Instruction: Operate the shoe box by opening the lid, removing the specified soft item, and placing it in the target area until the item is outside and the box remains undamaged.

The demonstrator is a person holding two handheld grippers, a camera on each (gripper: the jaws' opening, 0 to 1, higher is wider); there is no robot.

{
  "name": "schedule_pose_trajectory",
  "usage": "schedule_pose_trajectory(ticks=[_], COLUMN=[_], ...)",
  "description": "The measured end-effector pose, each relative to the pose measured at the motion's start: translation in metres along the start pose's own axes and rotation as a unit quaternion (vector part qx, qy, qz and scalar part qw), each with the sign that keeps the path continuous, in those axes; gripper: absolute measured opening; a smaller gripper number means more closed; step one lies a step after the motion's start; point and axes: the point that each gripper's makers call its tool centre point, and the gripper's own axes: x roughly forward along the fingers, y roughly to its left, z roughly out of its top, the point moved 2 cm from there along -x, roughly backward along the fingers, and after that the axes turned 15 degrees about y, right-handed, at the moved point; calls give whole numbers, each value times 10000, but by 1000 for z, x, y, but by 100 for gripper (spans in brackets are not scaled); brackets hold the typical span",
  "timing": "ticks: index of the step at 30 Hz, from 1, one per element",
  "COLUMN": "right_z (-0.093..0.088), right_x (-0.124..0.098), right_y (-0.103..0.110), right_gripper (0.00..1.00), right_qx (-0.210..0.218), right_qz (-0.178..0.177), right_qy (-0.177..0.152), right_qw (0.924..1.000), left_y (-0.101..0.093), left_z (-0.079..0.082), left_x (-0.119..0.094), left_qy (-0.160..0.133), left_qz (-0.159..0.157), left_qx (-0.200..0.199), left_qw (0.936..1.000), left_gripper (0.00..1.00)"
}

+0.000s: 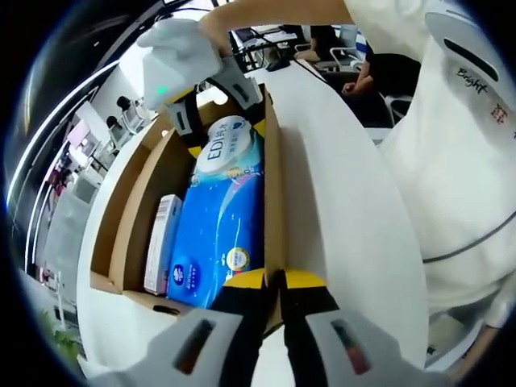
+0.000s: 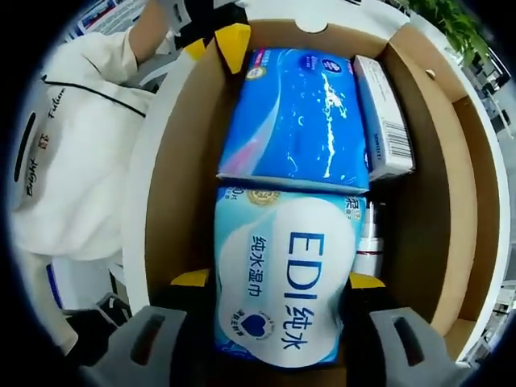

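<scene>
The open cardboard shoe box (image 1: 274, 185) (image 2: 173, 185) lies on a white table. Inside, a pale EDI wet-wipes pack (image 1: 230, 149) (image 2: 282, 282) sits beside a blue tissue pack (image 1: 218, 234) (image 2: 294, 117). My right gripper (image 2: 278, 280) (image 1: 214, 105) has a yellow-tipped jaw on each side of the wipes pack, pressed against it, and a white-gloved hand (image 1: 173, 56) holds the gripper. My left gripper (image 1: 274, 280) (image 2: 218, 44) is shut on the end of the box's side wall.
A slim white carton (image 1: 161, 242) (image 2: 383, 117) and a small silvery bottle (image 2: 369, 234) lie along the far side of the box. The lid (image 1: 113, 218) (image 2: 476, 201) hangs open there. A person in white clothing (image 1: 459, 145) (image 2: 72, 145) stands at the table (image 1: 355, 210).
</scene>
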Motion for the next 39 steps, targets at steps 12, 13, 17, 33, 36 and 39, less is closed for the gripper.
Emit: schedule_pose_trajectory(ticks=[12, 13, 17, 33, 36, 39], right_z=[1, 1, 1, -2, -2, -2], right_x=[14, 14, 17, 15, 16, 15], right_y=[-9, -10, -10, -3, -3, -7], right_gripper=[67, 67, 68, 68, 68, 67], right_qx=[116, 131, 299, 397, 331, 332], right_qz=[7, -2, -111, -156, -156, -134], right_qy=[489, 530, 631, 730, 728, 678], right_qw=[9987, 9985, 9975, 9964, 9967, 9971], left_y=[0, 0, 0, -1, 0, -1], left_z=[0, 0, 0, 0, -1, -2], left_x=[0, 0, 1, -2, -7, -5], left_qy=[-10, -7, -10, 202, 334, 468], left_qz=[-6, -11, -27, 432, 469, 99], left_qx=[5, -2, -71, 18, 23, -290], left_qw=[10000, 10000, 10000, 9989, 9983, 9984], left_gripper=[5, 5, 6, 9, 8, 6])
